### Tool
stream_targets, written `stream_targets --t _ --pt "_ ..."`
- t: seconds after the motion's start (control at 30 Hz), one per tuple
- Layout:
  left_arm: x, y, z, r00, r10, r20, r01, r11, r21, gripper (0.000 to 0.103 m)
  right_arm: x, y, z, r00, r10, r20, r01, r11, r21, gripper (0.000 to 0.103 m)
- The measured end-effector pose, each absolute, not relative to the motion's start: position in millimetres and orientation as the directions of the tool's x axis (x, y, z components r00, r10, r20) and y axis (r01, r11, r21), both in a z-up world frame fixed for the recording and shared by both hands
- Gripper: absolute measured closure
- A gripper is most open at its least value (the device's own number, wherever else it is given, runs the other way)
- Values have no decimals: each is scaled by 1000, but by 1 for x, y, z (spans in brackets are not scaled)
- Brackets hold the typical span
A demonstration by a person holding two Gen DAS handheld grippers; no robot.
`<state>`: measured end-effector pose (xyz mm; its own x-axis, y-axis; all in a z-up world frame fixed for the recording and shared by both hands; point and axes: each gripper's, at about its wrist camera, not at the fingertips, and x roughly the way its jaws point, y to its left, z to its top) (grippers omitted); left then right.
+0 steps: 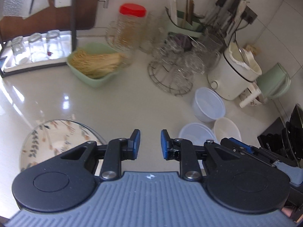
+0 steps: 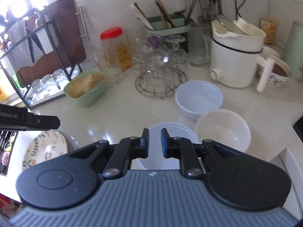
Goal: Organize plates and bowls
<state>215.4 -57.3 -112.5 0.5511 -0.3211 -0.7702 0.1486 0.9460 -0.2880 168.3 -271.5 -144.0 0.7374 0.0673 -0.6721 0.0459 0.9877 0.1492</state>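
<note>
Three white plastic bowls cluster toward the right edge of the glossy cream tabletop (image 1: pixel 113 98): the far round white plastic bowl (image 2: pixel 198 98), the cream-white bowl (image 2: pixel 223 130) touching it, and a shallow white bowl (image 2: pixel 170 132) under the right gripper (image 2: pixel 154 142), whose fingers are nearly pressed together, pinching nothing. The round floral-patterned plate (image 1: pixel 56 140) lies by the near left edge. The left gripper (image 1: pixel 150 143) hovers narrowly spread, empty.

Left black two-finger gripper with blue pads (image 1: pixel 150 144): pitched downward, jaws parted by narrow gap, nothing between pads. Right black two-finger gripper with blue pads (image 2: pixel 154 143): pitched downward, jaws nearly closed, empty. Left unit visible at 9 o'clock in right view.
</note>
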Motion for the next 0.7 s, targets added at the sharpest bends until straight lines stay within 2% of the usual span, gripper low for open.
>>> stream_targets --t 0.17,0.23,0.3,0.43,0.5,0.7 --pt "219 -87 -125 518 -337 -786 171 941 -291 77 164 -299 -157 728 53 -684 93 980 175 86" --pt "222 -101 -130 500 -376 -780 238 926 -294 66 164 -307 -162 725 69 -685 90 977 194 86" --pt "225 -114 -136 492 -375 -785 271 924 -271 48 166 -314 -165 716 77 -694 97 973 208 86" --pt "238 -137 -152 452 -393 -801 298 913 -280 46 169 -325 -173 693 74 -717 127 967 223 85" --pt "246 -142 -163 429 -409 -806 287 907 -308 46 169 -331 -180 682 86 -727 136 961 242 64" --pt "265 -157 -195 372 -416 -830 272 904 -331 46 171 -340 -199 666 148 -731 118 947 299 64"
